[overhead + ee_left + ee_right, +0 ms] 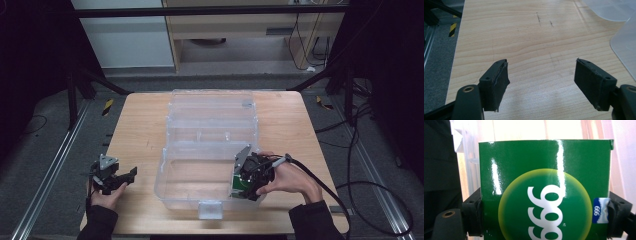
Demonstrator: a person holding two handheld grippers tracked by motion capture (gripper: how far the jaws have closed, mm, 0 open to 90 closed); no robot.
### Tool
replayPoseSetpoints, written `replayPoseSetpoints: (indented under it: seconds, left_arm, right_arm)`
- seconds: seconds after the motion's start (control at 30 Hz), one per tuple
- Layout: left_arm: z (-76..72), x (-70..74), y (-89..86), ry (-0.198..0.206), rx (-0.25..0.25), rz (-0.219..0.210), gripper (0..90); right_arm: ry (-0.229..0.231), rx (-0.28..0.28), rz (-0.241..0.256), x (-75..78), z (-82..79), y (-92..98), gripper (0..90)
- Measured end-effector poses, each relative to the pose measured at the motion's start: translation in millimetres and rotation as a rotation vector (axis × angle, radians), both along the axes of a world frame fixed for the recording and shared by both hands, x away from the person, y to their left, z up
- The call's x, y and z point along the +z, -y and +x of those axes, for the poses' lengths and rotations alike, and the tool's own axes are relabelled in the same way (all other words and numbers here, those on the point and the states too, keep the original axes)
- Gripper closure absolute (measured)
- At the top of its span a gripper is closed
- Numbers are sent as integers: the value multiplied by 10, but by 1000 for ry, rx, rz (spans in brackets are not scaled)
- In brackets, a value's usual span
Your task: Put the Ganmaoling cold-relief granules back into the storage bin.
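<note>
Holding the green box (544, 195) tight, the right gripper (248, 181) is inside the bin (172, 192); letting go is left. Left gripper (541, 82) waits wide open.

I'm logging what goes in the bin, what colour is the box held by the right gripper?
The box is glossy green, with a yellow-rimmed green circle and white figures; the right gripper view shows it best.

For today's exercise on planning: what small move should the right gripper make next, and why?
Probably lower the green box to the floor of the clear bin, then open. The right gripper is clamped on the box at the bin's near right corner; the left gripper idles open.
</note>
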State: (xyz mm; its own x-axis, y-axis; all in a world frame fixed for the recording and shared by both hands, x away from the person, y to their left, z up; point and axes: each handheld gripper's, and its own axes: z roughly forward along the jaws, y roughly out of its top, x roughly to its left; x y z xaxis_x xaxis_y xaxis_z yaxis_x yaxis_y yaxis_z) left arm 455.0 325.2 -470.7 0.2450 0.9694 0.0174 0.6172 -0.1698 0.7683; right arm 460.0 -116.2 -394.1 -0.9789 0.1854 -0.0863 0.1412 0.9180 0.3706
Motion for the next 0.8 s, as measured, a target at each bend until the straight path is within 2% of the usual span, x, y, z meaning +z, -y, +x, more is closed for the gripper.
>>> replayPoseSetpoints:
  seconds: [0.13, 0.37, 0.53, 0.73, 0.8]
  left_arm:
    - [-1, 0, 3, -1, -1, 2, 265]
    - [1, -2, -2, -1, 0, 1, 265]
    - [0, -1, 0, -1, 0, 0, 265]
    - [0, -2, -3, -2, 0, 0, 266]
    - [0, -1, 0, -1, 0, 0, 265]
  right_arm:
    - [3, 5, -11, -49, 6, -18, 151]
    - [-8, -5, 3, -147, 15, 0, 146]
    - [-1, -6, -15, -172, 19, -3, 145]
    - [1, -22, -34, -155, 12, 14, 123]
    - [14, -42, -11, -97, 8, 52, 128]
